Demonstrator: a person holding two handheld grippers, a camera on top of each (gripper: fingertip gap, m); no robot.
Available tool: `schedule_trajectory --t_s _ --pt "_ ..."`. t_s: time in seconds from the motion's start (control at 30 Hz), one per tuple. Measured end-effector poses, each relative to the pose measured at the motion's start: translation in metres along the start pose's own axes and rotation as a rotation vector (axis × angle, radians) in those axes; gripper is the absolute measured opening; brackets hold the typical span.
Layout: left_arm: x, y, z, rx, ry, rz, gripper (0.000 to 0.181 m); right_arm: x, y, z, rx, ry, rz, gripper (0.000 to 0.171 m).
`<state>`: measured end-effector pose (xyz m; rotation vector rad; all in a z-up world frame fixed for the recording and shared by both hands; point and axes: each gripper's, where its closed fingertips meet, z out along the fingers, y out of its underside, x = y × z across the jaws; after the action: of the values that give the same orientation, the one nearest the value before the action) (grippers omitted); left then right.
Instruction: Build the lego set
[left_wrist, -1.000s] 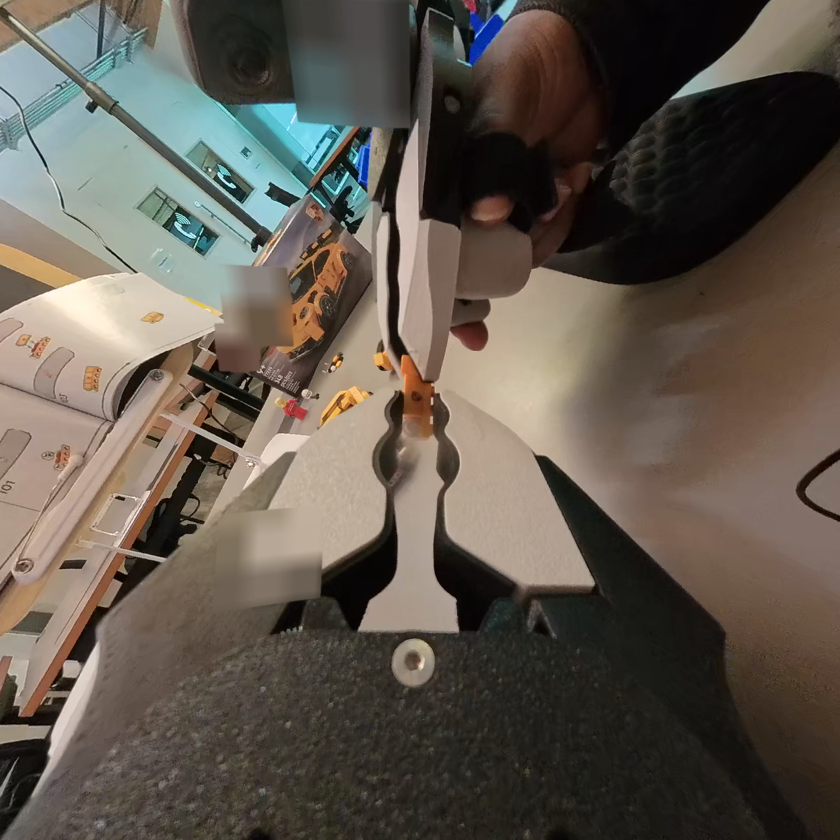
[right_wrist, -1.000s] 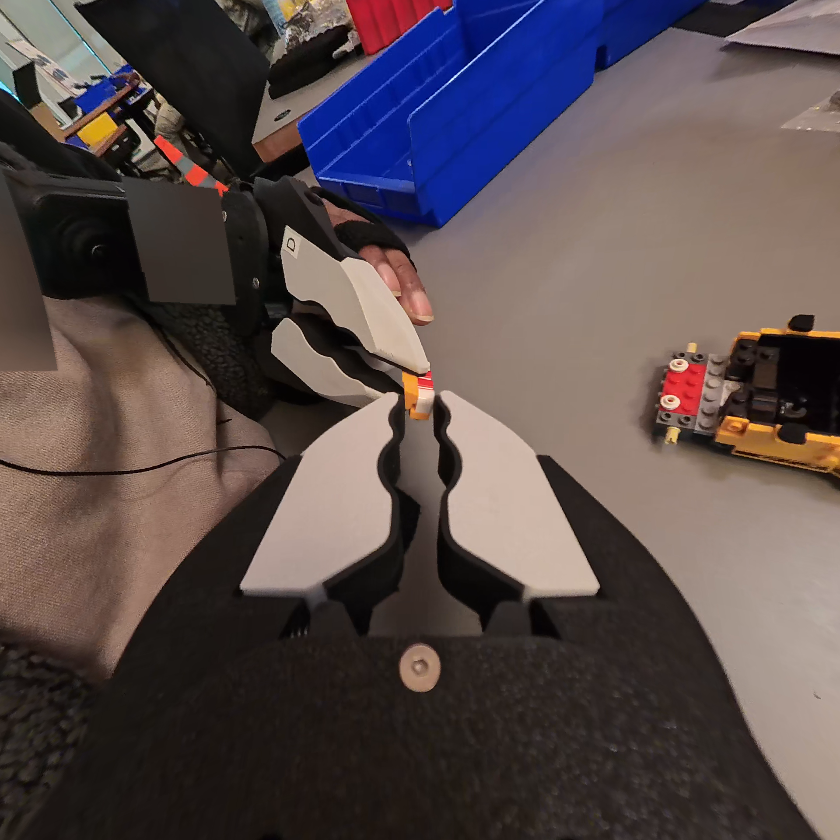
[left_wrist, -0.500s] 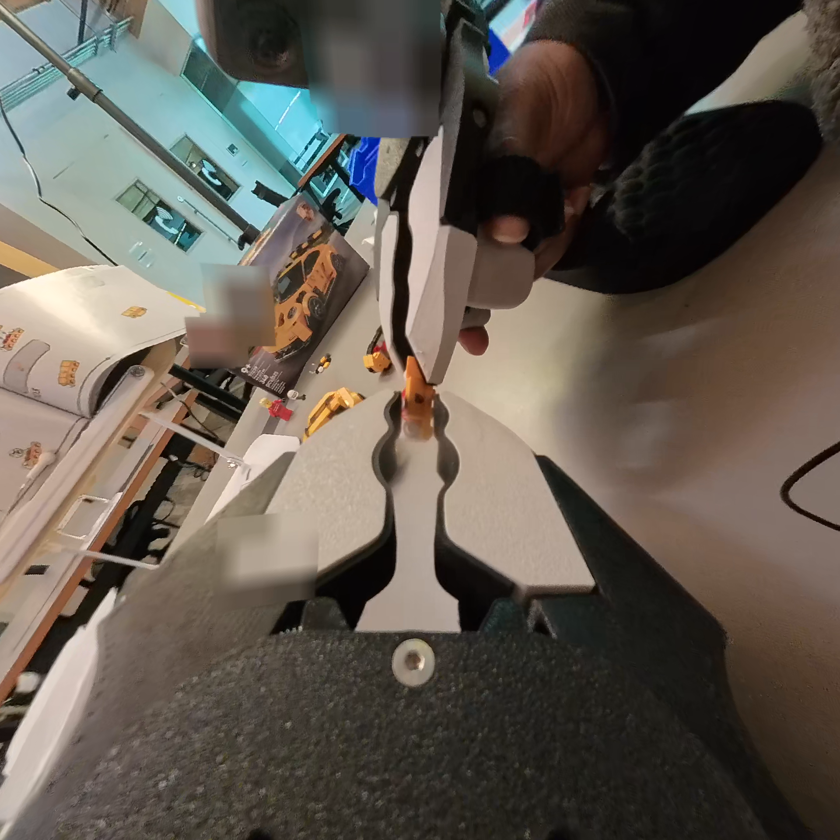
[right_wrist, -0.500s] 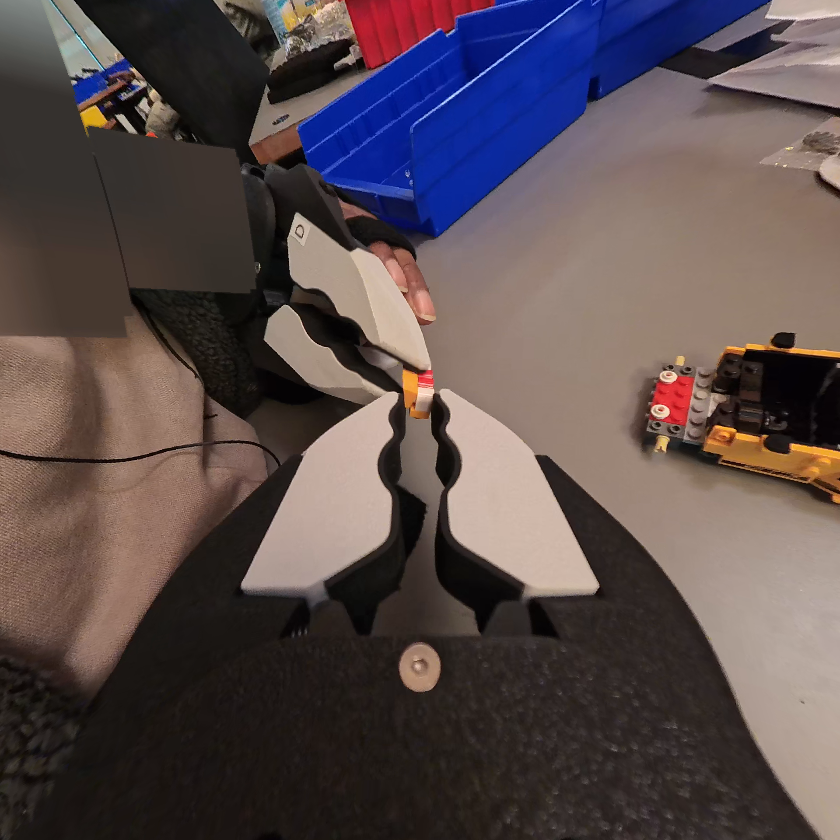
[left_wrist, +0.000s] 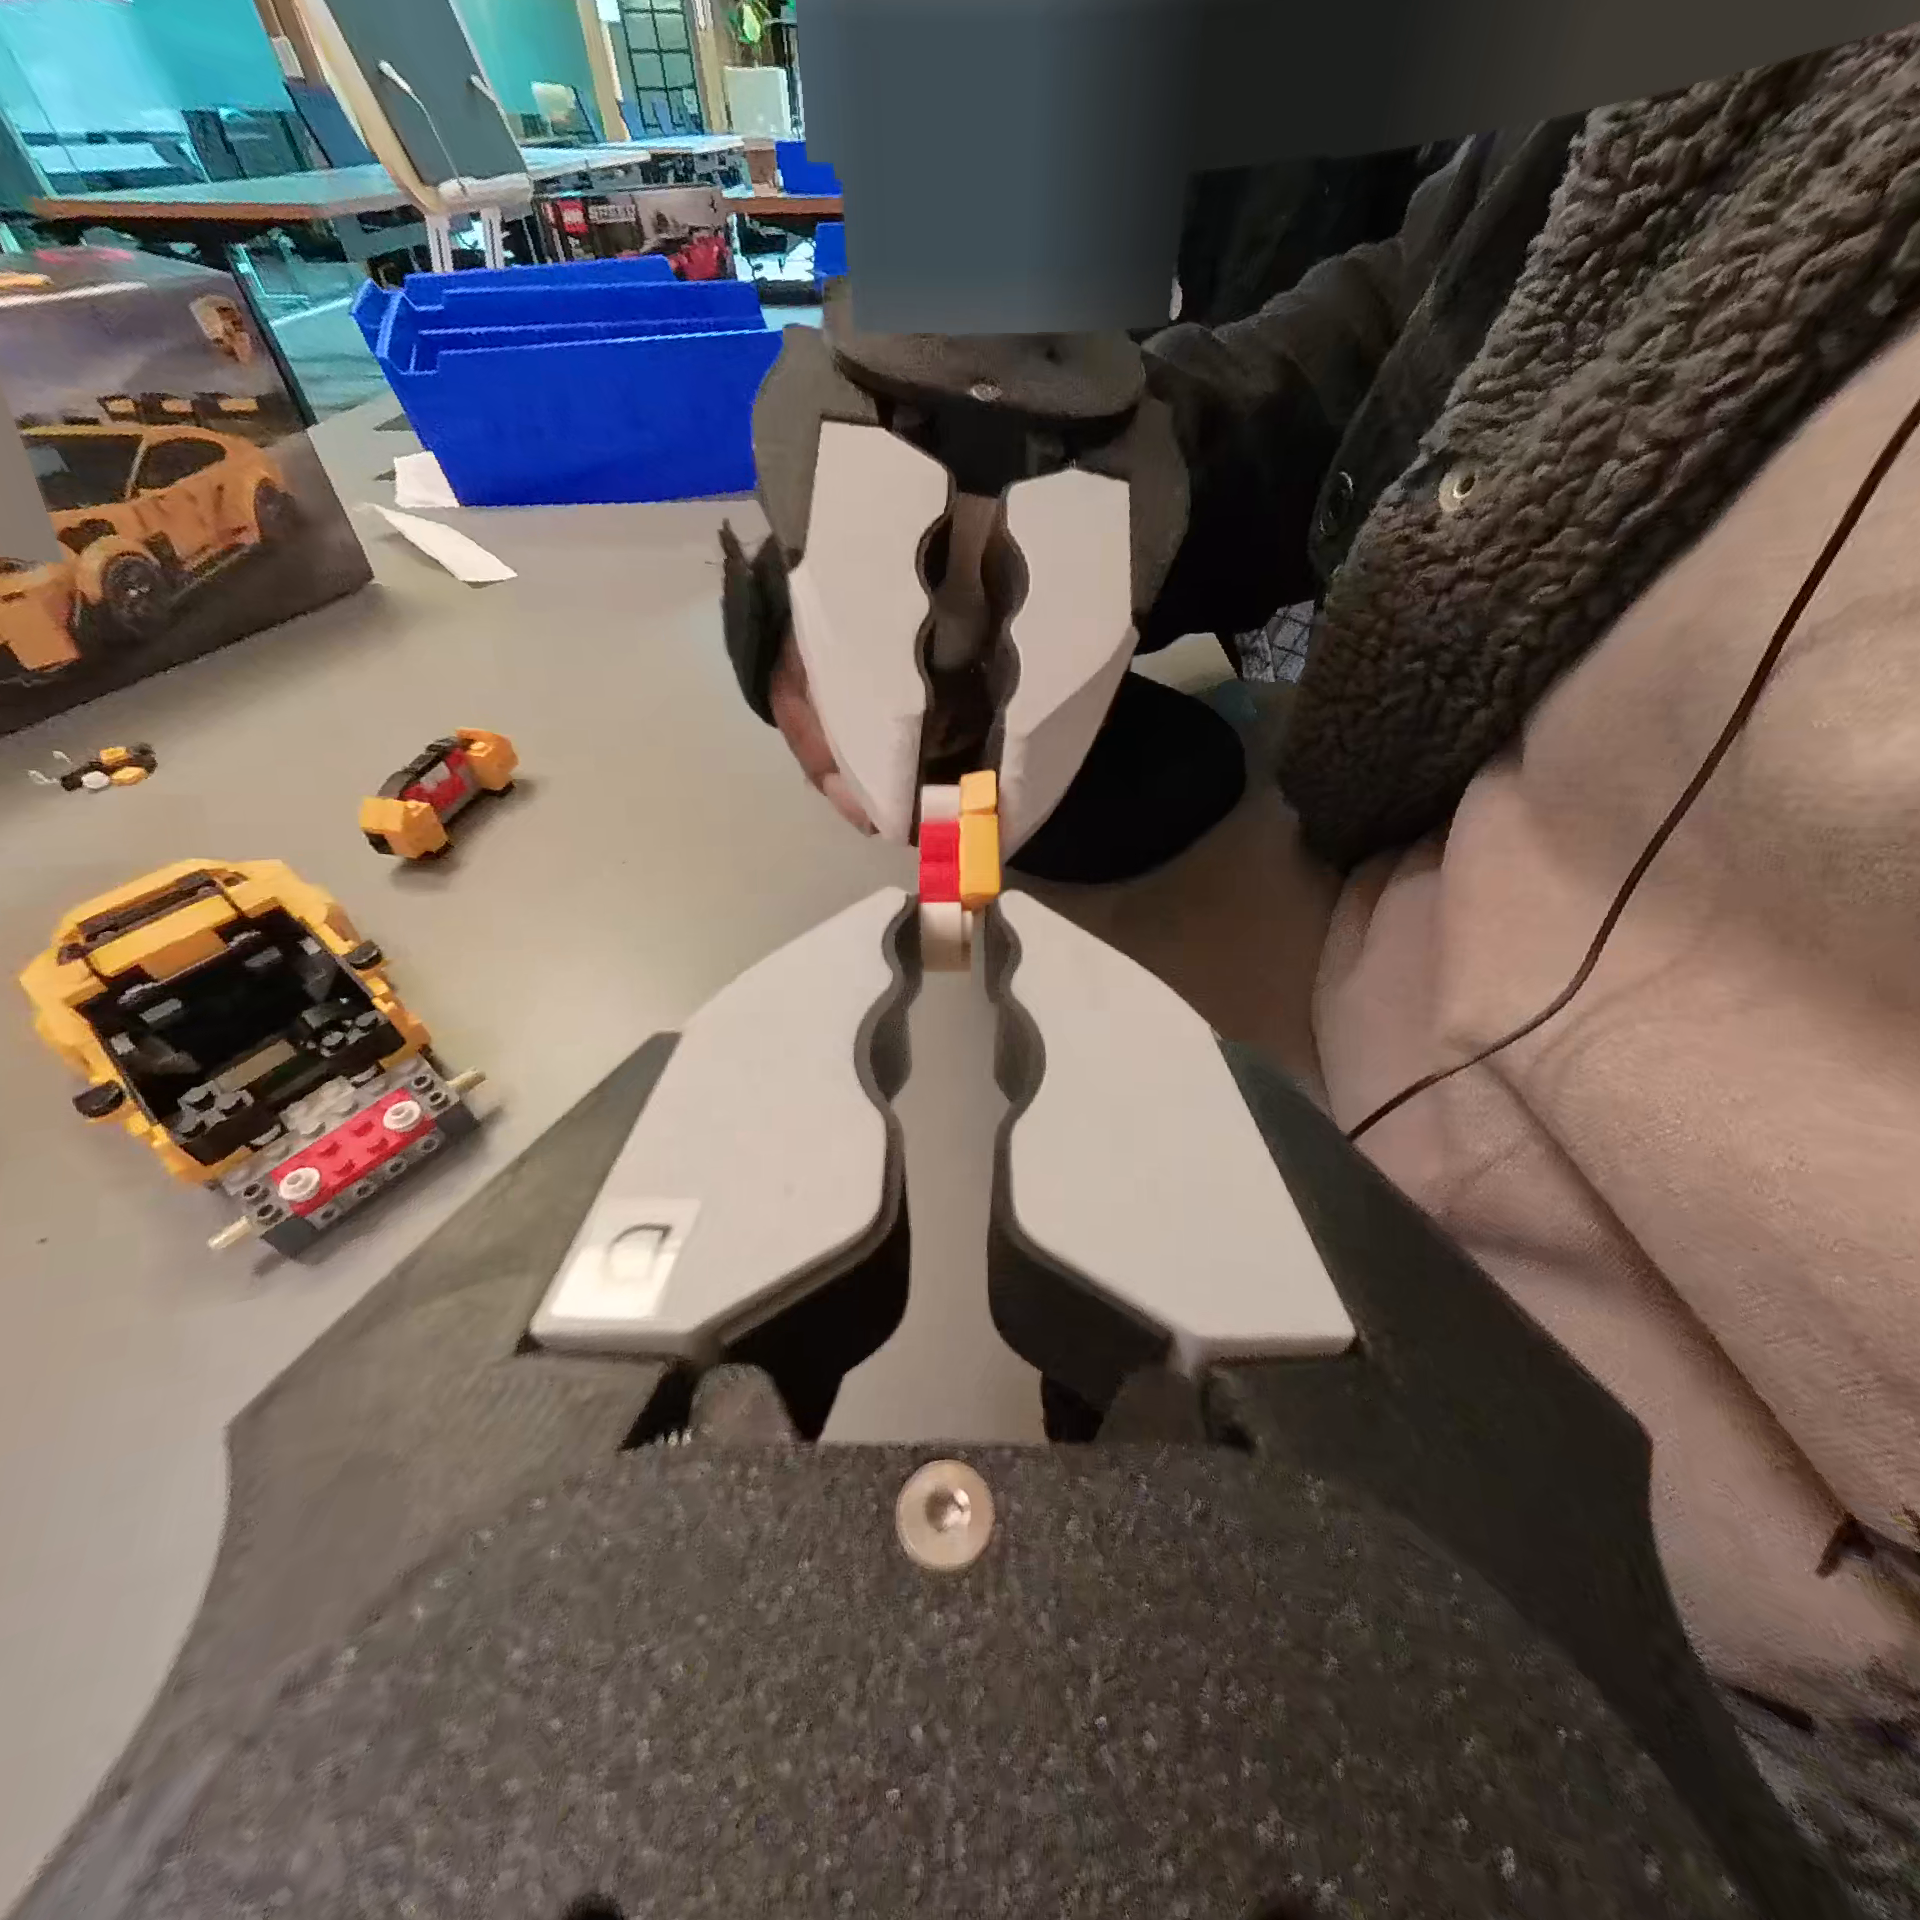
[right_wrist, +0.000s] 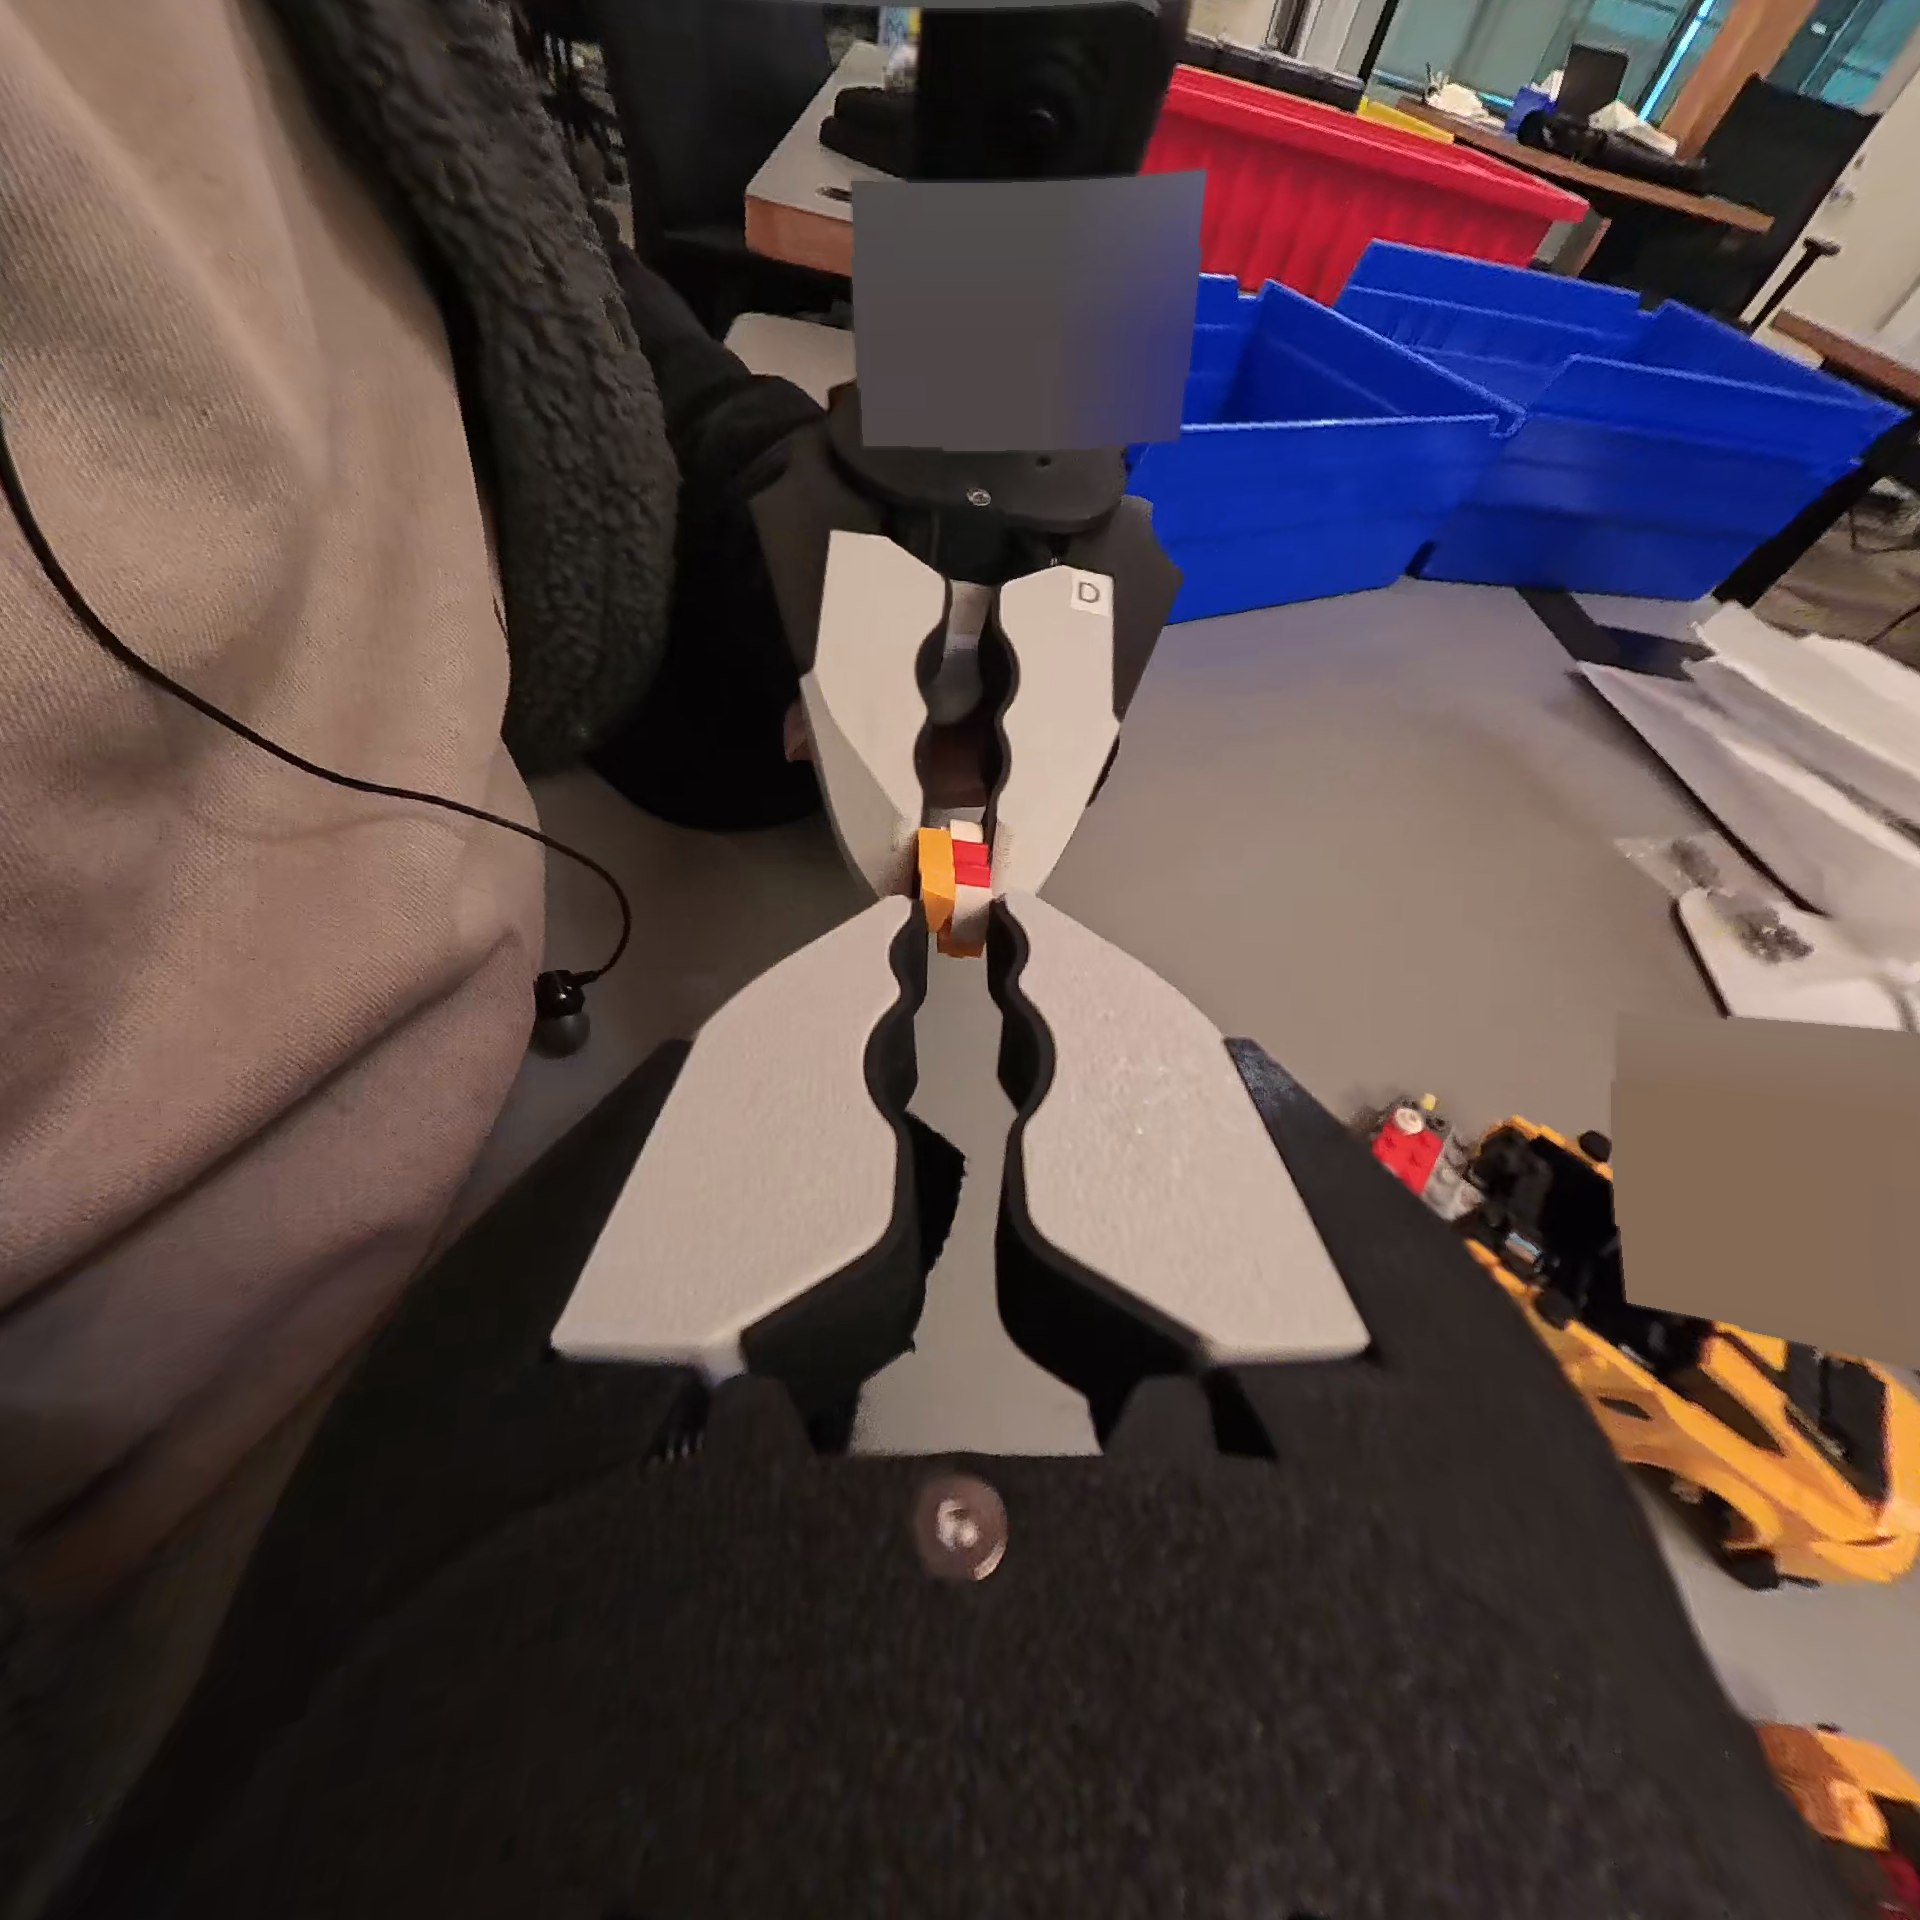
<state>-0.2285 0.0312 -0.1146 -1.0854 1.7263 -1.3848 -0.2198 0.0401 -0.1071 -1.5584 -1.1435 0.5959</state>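
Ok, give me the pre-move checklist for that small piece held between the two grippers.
1. Left gripper shut on the small orange, red and white piece: ok.
2. Right gripper shut on the same piece: ok.
3. Piece held clear above the grey table: ok.
4. Bricks of the piece fully pressed together: cannot tell.
5. Yellow car body lying open side up on the table, untouched: ok.
6. Thin black cable on the person's clothing clear of both sets of jaws: ok.
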Motion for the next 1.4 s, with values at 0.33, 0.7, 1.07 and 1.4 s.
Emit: schedule_trajectory --t_s 0.33,0.7,1.07,1.4 --pt "0.008 -0.013 -0.007 0.108 0.126 -0.133 0.009 -0.001 -0.014 0.0 -0.034 -0.01 -0.063 0.012" --pt "0.008 -0.012 -0.006 0.095 0.033 0.052 0.009 -0.004 -0.015 0.0 0.0 0.001 -0.016 0.01" --pt "0.003 -0.012 -0.003 0.065 -0.058 0.169 0.009 -0.003 -0.015 -0.001 0.017 0.053 -0.03 0.01" --pt "0.0 -0.006 0.0 0.019 -0.099 0.244 0.009 -0.006 -0.015 0.002 0.007 0.005 0.016 0.021"
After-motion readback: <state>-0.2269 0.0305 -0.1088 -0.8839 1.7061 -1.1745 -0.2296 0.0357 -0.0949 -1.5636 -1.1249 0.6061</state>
